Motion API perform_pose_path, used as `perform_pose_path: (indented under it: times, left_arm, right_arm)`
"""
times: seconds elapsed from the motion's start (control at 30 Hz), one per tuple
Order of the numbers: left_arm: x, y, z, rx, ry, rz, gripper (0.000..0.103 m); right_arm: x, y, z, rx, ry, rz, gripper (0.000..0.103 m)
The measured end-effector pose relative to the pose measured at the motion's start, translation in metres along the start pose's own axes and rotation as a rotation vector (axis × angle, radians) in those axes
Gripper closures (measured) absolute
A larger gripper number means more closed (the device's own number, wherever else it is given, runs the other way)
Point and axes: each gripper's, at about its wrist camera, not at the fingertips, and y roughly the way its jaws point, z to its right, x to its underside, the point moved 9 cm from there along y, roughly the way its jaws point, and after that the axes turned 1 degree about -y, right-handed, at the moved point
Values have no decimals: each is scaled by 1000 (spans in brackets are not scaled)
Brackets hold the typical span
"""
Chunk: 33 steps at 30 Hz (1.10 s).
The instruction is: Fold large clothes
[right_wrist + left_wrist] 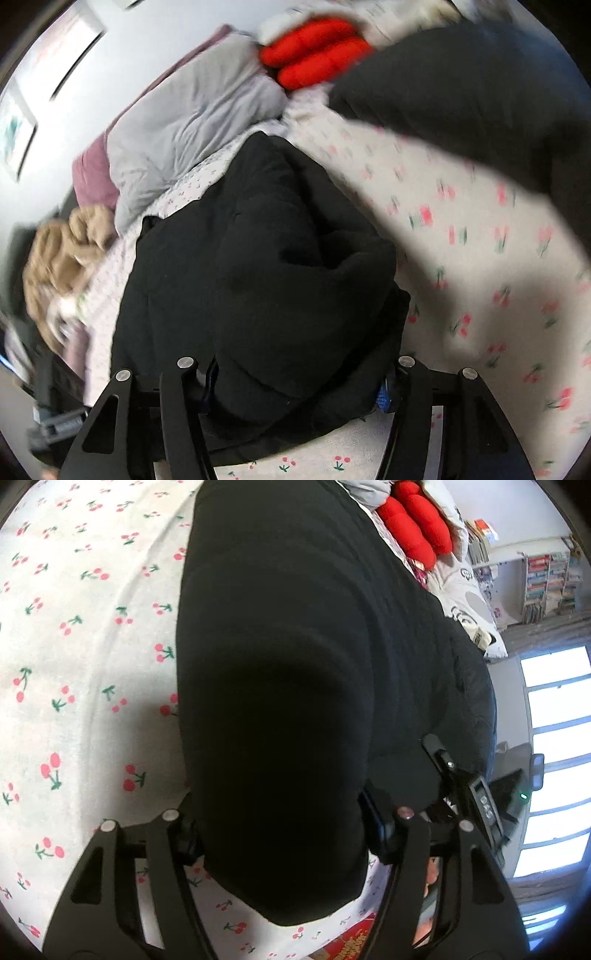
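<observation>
A large black garment (pixel 295 646) lies stretched over the cherry-print bed sheet (pixel 85 635). My left gripper (pixel 280 834) is shut on a thick fold of the black garment, which bulges out between the fingers and hides the tips. In the right wrist view my right gripper (pixel 295 384) is shut on a bunched part of the same black garment (pixel 258 258), held just above the sheet (pixel 461 229). Another stretch of the dark cloth (pixel 480 92) hangs across the upper right. The right gripper also shows at the left wrist view's right edge (pixel 458 786).
A red cushion (pixel 413 520) and white printed pillow (pixel 469 602) lie at the bed's head. A grey duvet (pixel 184 125), a purple blanket (pixel 92 177) and a tan garment (pixel 62 254) lie along the bed's far side. Bookshelves (pixel 546 579) and a window (pixel 557 760) are beyond.
</observation>
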Motion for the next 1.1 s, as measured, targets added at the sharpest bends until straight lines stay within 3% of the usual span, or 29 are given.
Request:
perform_pose_path:
  times: [0.07,0.13,0.23,0.37,0.53,0.6,0.73,0.87,1.1]
  left_arm:
    - [-1,-2,3,-2,-6,19,40]
    - [-4,-9,9,1,-12,48,46]
    - [-13,-28,22,-6,-16,111,53]
    - [-27,-64,37,-18,26,206,56]
    - [-32,-92,56,-44,126,288,56]
    - [-32,-89,52,-12,78,257,56]
    - [-27,-86,43,10,18,204,57]
    - [-23,-106,60,1,65,219,60]
    - [-36,-149,82,96,62,291,61]
  right_arm:
    - [3,3,5,-29,32,0,42]
    - [2,-1,-3,7,-6,4,49]
    - [-6,-23,-45,124,-195,73,58]
    - [-11,-43,-98,230,-397,146,63]
    - [-5,-57,-148,289,-592,190,66]
    - [0,-61,-153,304,-620,196,66]
    - [6,-67,-138,259,-539,181,67]
    - [7,-75,-139,255,-517,174,68]
    - [-34,-109,-170,156,-516,201,71]
